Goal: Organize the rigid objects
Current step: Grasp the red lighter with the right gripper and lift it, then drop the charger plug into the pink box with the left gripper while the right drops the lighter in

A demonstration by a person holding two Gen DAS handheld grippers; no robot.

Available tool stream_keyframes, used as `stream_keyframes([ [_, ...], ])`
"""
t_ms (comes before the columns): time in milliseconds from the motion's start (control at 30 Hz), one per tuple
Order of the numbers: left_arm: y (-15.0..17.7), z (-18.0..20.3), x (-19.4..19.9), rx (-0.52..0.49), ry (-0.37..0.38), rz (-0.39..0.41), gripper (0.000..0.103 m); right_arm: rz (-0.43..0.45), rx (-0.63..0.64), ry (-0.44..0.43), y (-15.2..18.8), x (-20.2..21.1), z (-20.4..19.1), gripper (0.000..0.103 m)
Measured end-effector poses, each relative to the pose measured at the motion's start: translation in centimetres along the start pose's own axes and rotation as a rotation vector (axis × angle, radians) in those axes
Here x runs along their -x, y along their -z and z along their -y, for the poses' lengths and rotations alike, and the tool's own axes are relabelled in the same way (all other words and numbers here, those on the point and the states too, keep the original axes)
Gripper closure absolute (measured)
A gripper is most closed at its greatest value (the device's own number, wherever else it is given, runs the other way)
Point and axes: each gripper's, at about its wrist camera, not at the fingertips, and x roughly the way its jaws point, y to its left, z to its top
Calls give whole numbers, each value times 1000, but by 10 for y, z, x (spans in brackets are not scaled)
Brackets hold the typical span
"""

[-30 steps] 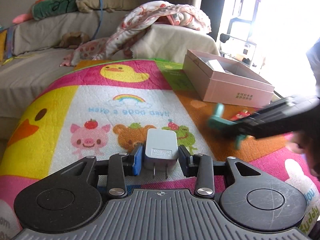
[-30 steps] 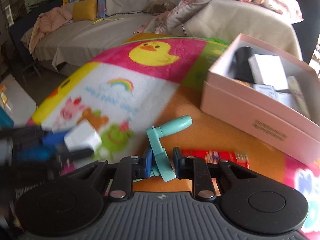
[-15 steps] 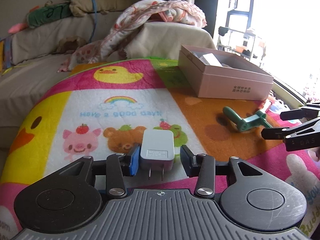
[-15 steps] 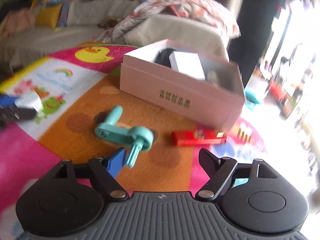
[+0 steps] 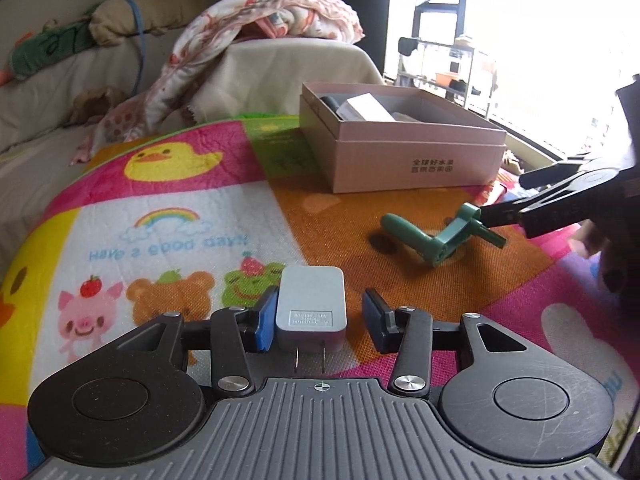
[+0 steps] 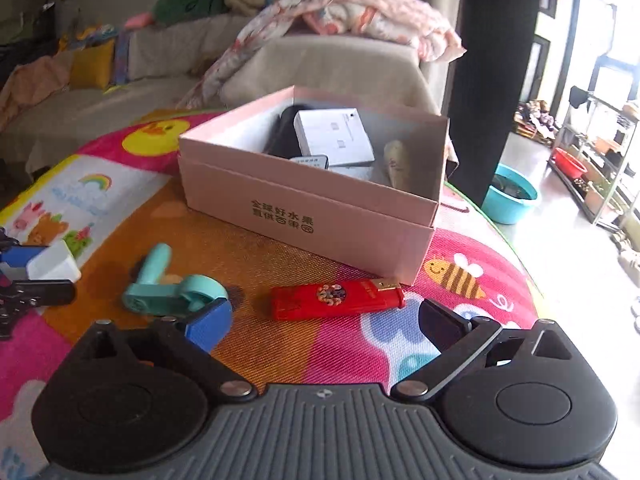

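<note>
Right claw (image 6: 326,326) let go of green crank (image 6: 174,290) — now spread wide. Left claw (image 5: 318,320) spread — maybe touching white charger (image 5: 311,308) one side.

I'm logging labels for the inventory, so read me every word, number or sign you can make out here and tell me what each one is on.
"Have a good day!!" - on the play mat, under the rainbow.
"全球好水果" with a second line beneath that is too blurred to read reliably - on the side of the pink box.
Charger label: print too small to read.
Red USB stick: round emblem only, nothing legible.
White box inside the pink box: marks too small.
</note>
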Motion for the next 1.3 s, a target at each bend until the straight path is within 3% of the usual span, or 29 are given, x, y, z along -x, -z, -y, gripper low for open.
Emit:
stream_keyframes([
  [133,-1,0,1,1,1,-12,54,-46,-31,-19,-8,-22,9,5],
  [233,1,4,3,-26,-8,-3,56,-35,-24,-23,-8,-21,4,20],
  [300,3,5,5,-34,-12,5,66,-22,-3,-8,-5,-15,-2,20],
  [433,5,8,10,-51,-14,10,66,1,52,13,5,5,-17,20],
  [633,-5,18,24,-79,101,46,66,34,52,37,18,45,-15,20],
  [767,-52,29,33,-138,157,121,66,111,22,45,11,77,-3,20],
  [967,-158,36,28,-139,207,278,66,287,-35,103,-45,107,14,20],
  [1133,-218,37,-15,-79,234,249,66,335,-81,110,-106,93,26,20],
  [1300,-225,34,-56,-43,240,200,66,314,-62,114,-127,53,24,20],
])
